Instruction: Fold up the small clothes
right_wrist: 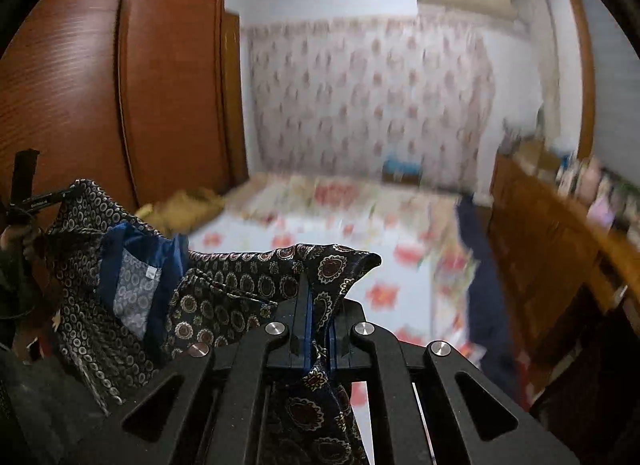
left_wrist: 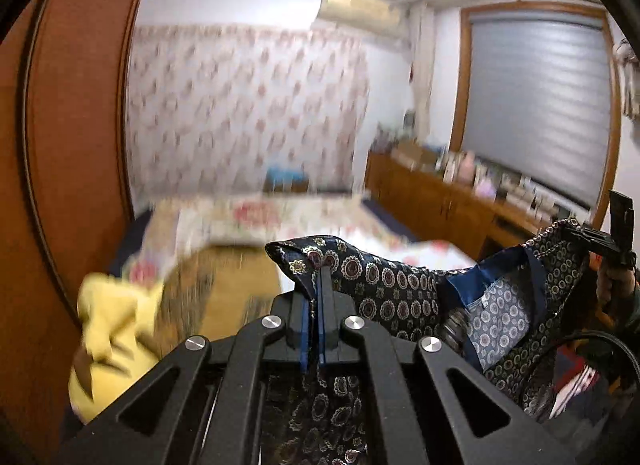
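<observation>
A dark navy garment with a round medallion print and a blue lining (left_wrist: 404, 285) hangs in the air, stretched between both grippers. My left gripper (left_wrist: 316, 265) is shut on one top corner of it. My right gripper (right_wrist: 318, 285) is shut on the other top corner; the garment (right_wrist: 224, 289) stretches off to the left there. The right gripper also shows at the far right of the left wrist view (left_wrist: 600, 243), and the left one at the far left of the right wrist view (right_wrist: 36, 201). Both views are blurred by motion.
A bed with a floral cover (right_wrist: 360, 233) lies below and ahead. A yellow garment (left_wrist: 108, 329) and a brown blanket (left_wrist: 236, 281) lie on its left side. A wooden wardrobe (right_wrist: 120, 85) stands to the left, a low wooden cabinet (right_wrist: 552, 233) to the right.
</observation>
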